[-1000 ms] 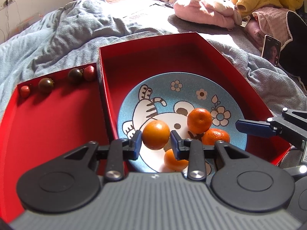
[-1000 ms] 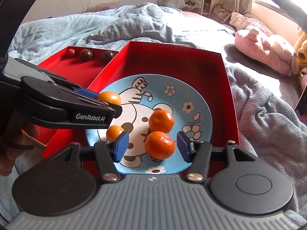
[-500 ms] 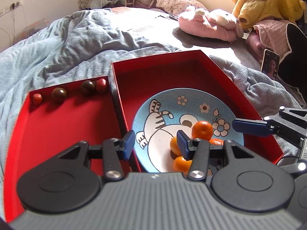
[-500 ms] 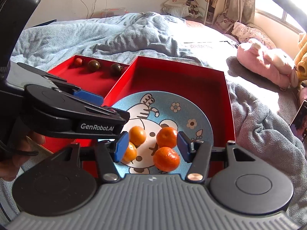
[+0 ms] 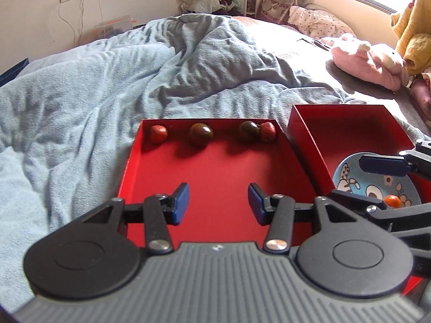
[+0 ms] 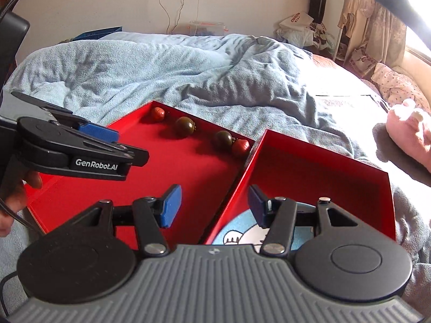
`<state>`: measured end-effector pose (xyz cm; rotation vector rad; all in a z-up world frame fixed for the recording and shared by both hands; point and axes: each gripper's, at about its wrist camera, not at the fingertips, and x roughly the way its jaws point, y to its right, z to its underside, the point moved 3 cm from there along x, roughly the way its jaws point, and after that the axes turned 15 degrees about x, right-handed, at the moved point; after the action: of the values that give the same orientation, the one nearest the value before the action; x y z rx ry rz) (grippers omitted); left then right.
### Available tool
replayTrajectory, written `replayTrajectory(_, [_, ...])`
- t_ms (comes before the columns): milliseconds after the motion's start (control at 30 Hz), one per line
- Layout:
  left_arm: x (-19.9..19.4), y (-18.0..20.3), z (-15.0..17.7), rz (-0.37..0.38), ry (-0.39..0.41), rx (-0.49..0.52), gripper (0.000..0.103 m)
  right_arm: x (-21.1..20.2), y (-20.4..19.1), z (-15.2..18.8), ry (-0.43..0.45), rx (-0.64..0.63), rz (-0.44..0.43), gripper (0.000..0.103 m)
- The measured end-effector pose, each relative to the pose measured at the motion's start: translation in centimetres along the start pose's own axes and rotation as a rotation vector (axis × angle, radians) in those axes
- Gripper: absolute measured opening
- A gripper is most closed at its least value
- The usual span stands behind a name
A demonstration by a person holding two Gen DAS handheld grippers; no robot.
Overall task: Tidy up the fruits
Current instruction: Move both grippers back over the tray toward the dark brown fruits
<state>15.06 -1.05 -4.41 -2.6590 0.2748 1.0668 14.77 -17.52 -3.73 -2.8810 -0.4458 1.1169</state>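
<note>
Two red and two dark tomatoes (image 5: 201, 133) lie along the far wall of the shallow left red tray (image 5: 215, 172). My left gripper (image 5: 218, 204) hangs open above this tray's floor, with nothing between its blue pads. To the right, the deeper red box (image 5: 347, 132) holds a blue cartoon plate (image 5: 377, 188) with one orange (image 5: 392, 201) showing. My right gripper (image 6: 214, 206) is open and empty, straddling from above the wall where tray and box (image 6: 323, 167) meet. The tomatoes (image 6: 185, 126) lie beyond it. The left gripper (image 6: 126, 145) reaches in from the left.
Tray and box rest on a rumpled blue blanket (image 5: 94, 94) covering a bed. A pink plush toy (image 5: 369, 62) lies at the far right. A hand (image 6: 16, 199) holds the left gripper's handle at the left edge, with a cable beside it.
The left gripper let go of an orange onto the plate and opened. Both grippers then swung left and back, from over the plate to the tomato tray.
</note>
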Motion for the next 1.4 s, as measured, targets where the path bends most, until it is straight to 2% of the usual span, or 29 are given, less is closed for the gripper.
replayTrajectory(167, [1.4,-2.5,0.5,-0.009,-0.015,-0.054,0.051,4.2,-0.7,-2.3,-0.007,-0.007,-0.035,0.057])
replayTrajectory(467, [4.9,-3.9,-1.6,0.006,0.002,-0.039,0.051,11.6,0.0,-6.3,-0.026,0.019,-0.059,0.048])
replayTrajectory(733, [8.7,-5.2,-2.2,0.007,-0.028,-0.044,0.051,18.0,0.5,-7.7,-0.103,-0.054,-0.004,0.044])
replayTrajectory(1033, [10.8,-5.9,-2.5,0.034,-0.027,-0.064,0.051,20.5,-0.3,-7.6,-0.142,-0.141,0.016,0.043])
replayTrajectory(1167, [11.3,-5.9,-2.3,0.035,-0.034,-0.068,0.051,21.2,-1.2,-7.2,-0.157,-0.257,0.064,0.043])
replayTrajectory(1400, [11.3,-5.8,-2.2,0.042,-0.033,-0.066,0.051,21.7,-2.5,-6.4,-0.158,-0.379,0.107,0.044])
